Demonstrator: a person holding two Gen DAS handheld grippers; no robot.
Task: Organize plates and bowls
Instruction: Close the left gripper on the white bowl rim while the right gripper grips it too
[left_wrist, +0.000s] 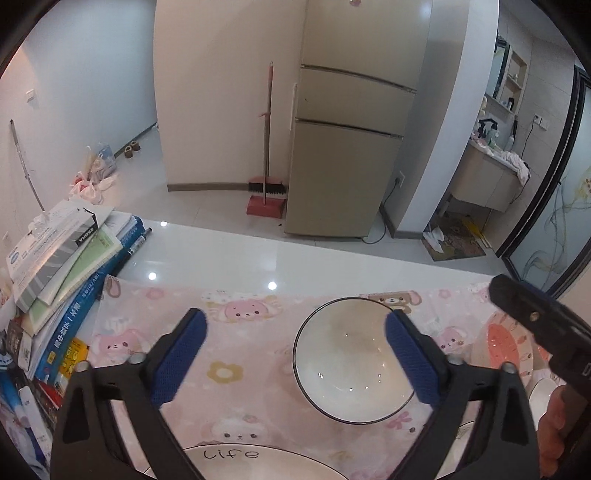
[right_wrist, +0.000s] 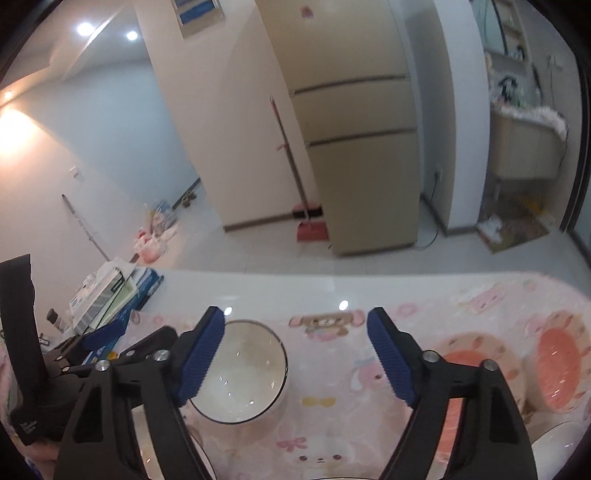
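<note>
A white bowl (left_wrist: 347, 363) with a thin black rim sits upright on the pink cartoon tablecloth (left_wrist: 251, 354). My left gripper (left_wrist: 295, 332) is open and empty; its right finger overlaps the bowl's right rim. A white plate marked "life" (left_wrist: 236, 459) lies under it at the near edge. The bowl also shows in the right wrist view (right_wrist: 247, 373), behind the left finger of my right gripper (right_wrist: 295, 350), which is open and empty. Two orange patterned dishes (right_wrist: 461, 369) (right_wrist: 557, 365) sit to the right. The right gripper's body (left_wrist: 543, 325) shows in the left wrist view.
A stack of books and boxes (left_wrist: 62, 258) stands at the table's left end. A white dish (right_wrist: 561, 450) sits at the near right. Beyond the white table edge (left_wrist: 295, 243) are a fridge (left_wrist: 343, 147), a broom and dustpan (left_wrist: 266, 195).
</note>
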